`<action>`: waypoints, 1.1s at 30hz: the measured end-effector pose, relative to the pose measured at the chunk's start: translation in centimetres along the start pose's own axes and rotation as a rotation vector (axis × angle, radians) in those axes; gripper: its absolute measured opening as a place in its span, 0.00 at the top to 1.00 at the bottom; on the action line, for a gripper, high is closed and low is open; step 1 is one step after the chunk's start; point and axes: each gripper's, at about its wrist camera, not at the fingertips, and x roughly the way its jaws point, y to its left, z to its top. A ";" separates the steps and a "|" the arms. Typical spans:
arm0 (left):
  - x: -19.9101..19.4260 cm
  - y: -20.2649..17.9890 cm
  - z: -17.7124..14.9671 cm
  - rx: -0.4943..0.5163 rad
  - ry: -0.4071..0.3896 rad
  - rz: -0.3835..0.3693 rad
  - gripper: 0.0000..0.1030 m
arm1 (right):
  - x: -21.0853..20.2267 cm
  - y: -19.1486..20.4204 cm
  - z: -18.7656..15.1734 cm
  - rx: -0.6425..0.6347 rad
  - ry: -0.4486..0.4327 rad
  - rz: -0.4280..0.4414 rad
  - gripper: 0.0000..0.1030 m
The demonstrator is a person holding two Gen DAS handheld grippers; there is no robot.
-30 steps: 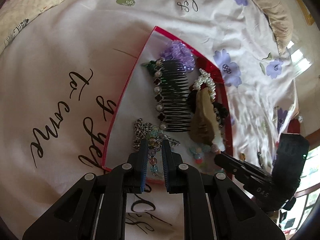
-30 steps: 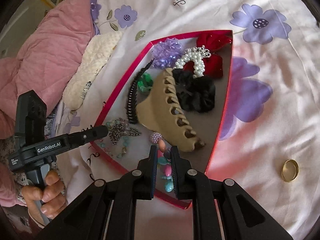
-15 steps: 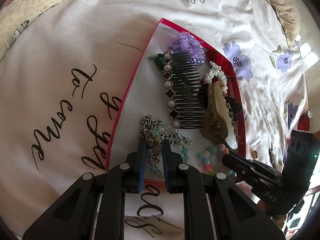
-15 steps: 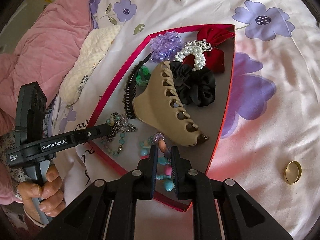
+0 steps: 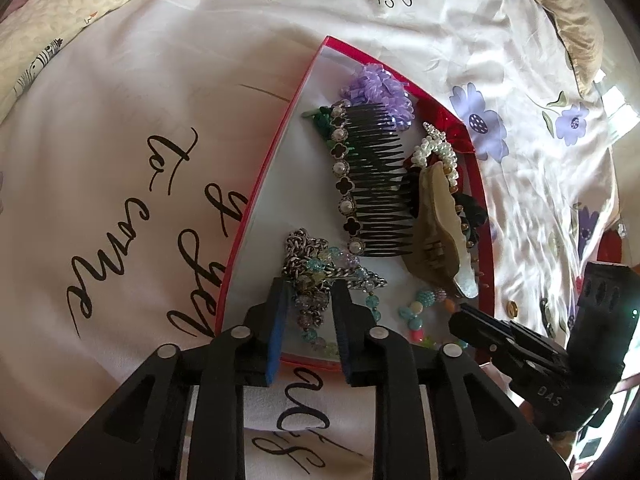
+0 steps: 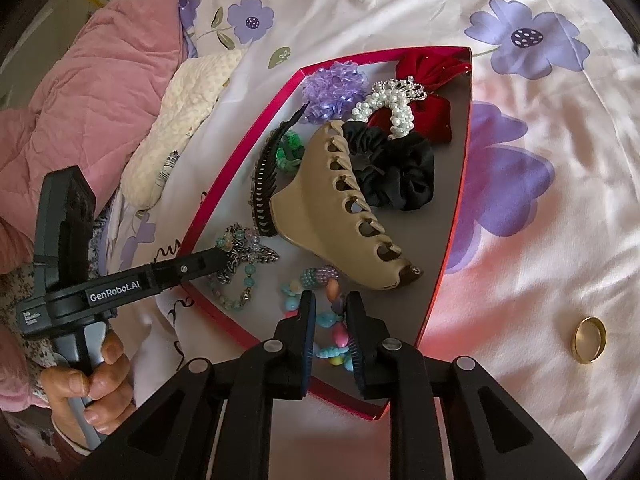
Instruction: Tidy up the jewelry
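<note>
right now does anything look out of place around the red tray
Yes: a gold ring lies by itself on the bedsheet, outside the red tray that holds the other pieces. Inside, the chain and bead bracelets sit in a tangled heap between the left gripper fingers.

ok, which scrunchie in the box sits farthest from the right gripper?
The red velvet scrunchie, in the box's far corner; the black scrunchie and purple one lie nearer.

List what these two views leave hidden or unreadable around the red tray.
- Left wrist view: the bead bracelet is partly hidden by the left gripper; contact unclear.
- Right wrist view: the pastel bead string runs behind the right gripper.
- Left wrist view: the black scrunchie sits mostly behind the tan claw clip.
</note>
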 end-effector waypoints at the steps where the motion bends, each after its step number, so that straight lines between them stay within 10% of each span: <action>1: -0.1 0.0 0.0 0.003 -0.003 0.000 0.75 | -0.2 -0.2 0.0 0.009 -0.002 0.014 0.74; 17: -3.3 -2.0 -2.0 0.053 -0.107 0.029 0.12 | -5.9 -1.9 -1.3 0.145 -0.191 0.128 0.35; 33: -6.6 -2.0 -4.9 0.023 -0.135 0.086 0.08 | -7.4 -3.0 -3.4 0.212 -0.245 0.196 0.24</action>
